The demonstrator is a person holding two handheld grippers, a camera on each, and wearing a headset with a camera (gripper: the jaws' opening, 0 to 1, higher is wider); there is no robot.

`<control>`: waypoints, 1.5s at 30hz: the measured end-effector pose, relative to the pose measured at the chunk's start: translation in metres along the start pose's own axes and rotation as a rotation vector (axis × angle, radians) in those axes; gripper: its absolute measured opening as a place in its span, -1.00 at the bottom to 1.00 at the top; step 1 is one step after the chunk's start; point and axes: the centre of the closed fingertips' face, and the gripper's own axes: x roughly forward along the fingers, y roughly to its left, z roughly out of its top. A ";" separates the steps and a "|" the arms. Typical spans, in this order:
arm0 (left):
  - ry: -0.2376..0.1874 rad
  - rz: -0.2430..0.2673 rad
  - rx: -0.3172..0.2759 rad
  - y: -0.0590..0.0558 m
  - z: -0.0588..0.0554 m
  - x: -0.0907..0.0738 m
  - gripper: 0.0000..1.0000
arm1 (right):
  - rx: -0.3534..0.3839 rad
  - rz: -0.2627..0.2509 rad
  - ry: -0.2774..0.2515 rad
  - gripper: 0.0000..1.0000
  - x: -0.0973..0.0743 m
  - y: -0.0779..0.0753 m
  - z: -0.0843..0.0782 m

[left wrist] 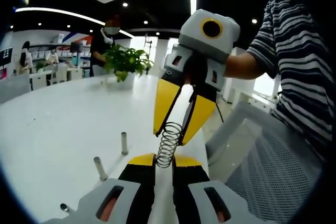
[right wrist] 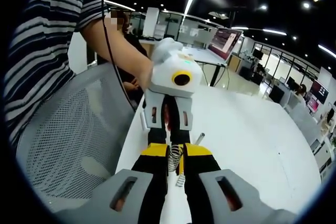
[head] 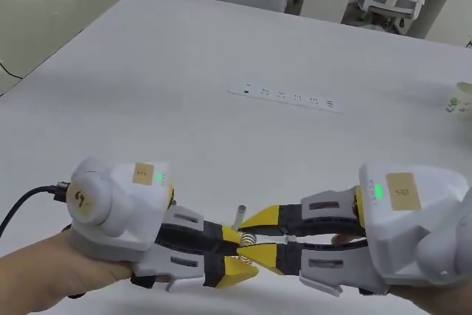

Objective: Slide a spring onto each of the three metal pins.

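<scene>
A small steel spring [head: 249, 240] is held in the air between two yellow-tipped grippers that meet tip to tip near the table's front edge. My left gripper [head: 240, 252] comes from the left and is shut on one end of the spring [left wrist: 169, 144]. My right gripper [head: 250, 242] comes from the right, its jaws closed against the other end [right wrist: 175, 158]. Three upright metal pins stand bare on the white table: one [left wrist: 124, 143] farthest, one [left wrist: 100, 168] nearer, one [left wrist: 64, 207] at the view's lower edge. One pin [head: 240, 217] stands just behind the gripper tips.
A white power strip [head: 285, 96] lies mid-table, farther back. A grey mesh chair [right wrist: 68, 129] is beside the table edge under the person's striped sleeve. A potted plant [left wrist: 125, 61] stands at the table's far end, and a person stands behind it.
</scene>
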 end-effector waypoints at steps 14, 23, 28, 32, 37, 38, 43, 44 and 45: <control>-0.015 0.020 -0.018 0.002 0.002 -0.004 -0.86 | 0.000 -0.003 -0.001 -0.85 0.001 0.001 0.001; -0.005 0.044 -0.040 0.004 -0.002 -0.013 -0.75 | 0.012 -0.016 -0.008 -0.85 0.000 -0.002 0.001; 0.003 0.066 -0.059 0.007 -0.009 -0.022 -0.68 | 0.023 -0.028 -0.018 -0.85 -0.002 -0.006 0.001; 0.005 0.090 -0.076 0.011 -0.013 -0.030 -0.62 | 0.028 -0.039 -0.018 -0.85 -0.003 -0.009 0.000; 0.010 0.115 -0.091 0.014 -0.019 -0.038 -0.55 | 0.030 -0.049 -0.021 -0.85 -0.005 -0.013 0.000; 0.010 0.119 -0.095 0.014 -0.019 -0.040 -0.53 | 0.031 -0.054 -0.020 -0.85 -0.005 -0.014 -0.001; 0.000 0.149 -0.116 0.018 -0.021 -0.050 -0.50 | 0.037 -0.066 -0.022 -0.85 -0.006 -0.017 -0.002; -0.002 0.156 -0.121 0.020 -0.021 -0.053 -0.47 | 0.037 -0.066 -0.021 -0.85 -0.007 -0.017 -0.003; -0.003 0.163 -0.122 0.021 -0.021 -0.055 -0.45 | 0.037 -0.069 -0.019 -0.85 -0.007 -0.017 -0.003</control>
